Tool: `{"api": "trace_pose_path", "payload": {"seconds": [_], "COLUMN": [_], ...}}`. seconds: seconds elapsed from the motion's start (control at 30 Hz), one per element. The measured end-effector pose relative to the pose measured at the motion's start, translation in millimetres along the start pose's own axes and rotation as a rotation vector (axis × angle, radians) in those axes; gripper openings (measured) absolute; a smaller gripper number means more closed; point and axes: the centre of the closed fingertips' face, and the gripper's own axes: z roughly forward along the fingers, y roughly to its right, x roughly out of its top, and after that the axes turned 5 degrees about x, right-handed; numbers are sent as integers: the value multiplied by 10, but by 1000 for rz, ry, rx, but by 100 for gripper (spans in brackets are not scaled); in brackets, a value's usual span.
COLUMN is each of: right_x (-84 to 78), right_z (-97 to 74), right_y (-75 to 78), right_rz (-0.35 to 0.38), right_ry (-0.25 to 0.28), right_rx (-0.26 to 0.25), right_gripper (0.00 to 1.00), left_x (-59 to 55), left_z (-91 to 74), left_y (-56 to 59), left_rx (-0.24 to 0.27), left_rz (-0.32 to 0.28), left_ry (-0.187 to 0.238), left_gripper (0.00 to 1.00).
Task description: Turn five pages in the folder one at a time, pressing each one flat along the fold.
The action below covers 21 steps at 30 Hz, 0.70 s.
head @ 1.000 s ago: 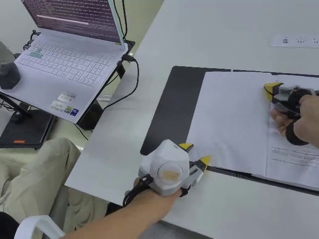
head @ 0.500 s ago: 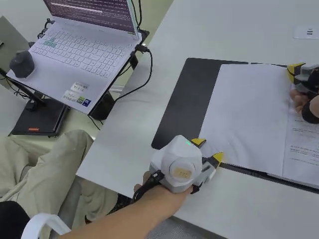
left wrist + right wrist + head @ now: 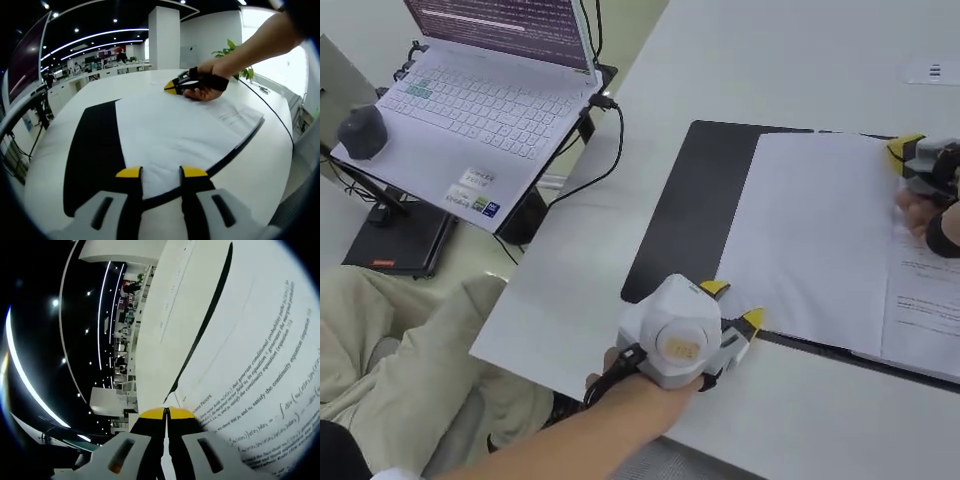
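A black folder (image 3: 690,210) lies open on the white table, with a blank turned page (image 3: 810,240) on its left half and a printed page (image 3: 925,300) on its right half. My left gripper (image 3: 734,304) hovers open at the folder's near edge, by the blank page's corner; in its own view the gripper (image 3: 161,172) has nothing between its jaws. My right gripper (image 3: 902,148) is shut, its tip down on the paper at the far end of the fold. In its own view the shut gripper (image 3: 165,413) touches the printed page (image 3: 260,365).
An open laptop (image 3: 470,110) sits on a stand left of the table, with a cable running from it and a dark round object (image 3: 362,130) beside it. A power strip (image 3: 932,70) lies far right. The person's leg (image 3: 400,350) is below the table's edge.
The head camera has shifted. My right gripper has slid a little along the far end of the fold. My left gripper stays open at the folder's near edge.
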Motion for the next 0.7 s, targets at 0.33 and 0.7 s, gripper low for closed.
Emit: {"api": "trace_pose_path", "payload": {"seconds": [0.33,0.7], "right_x": [-273,-479], "right_z": [-253,-516], "right_y": [26,95], "right_rz": [-15,10], "right_ry": [-72,-117], "right_rx": [16,36], "right_gripper": [0,0], "left_x": [-8,2], "left_z": [5,-12], "left_y": [-17,-15], "left_rx": [1,0], "left_rz": [-5,-3], "left_ry": [5,-2], "left_gripper": [28,28]}}
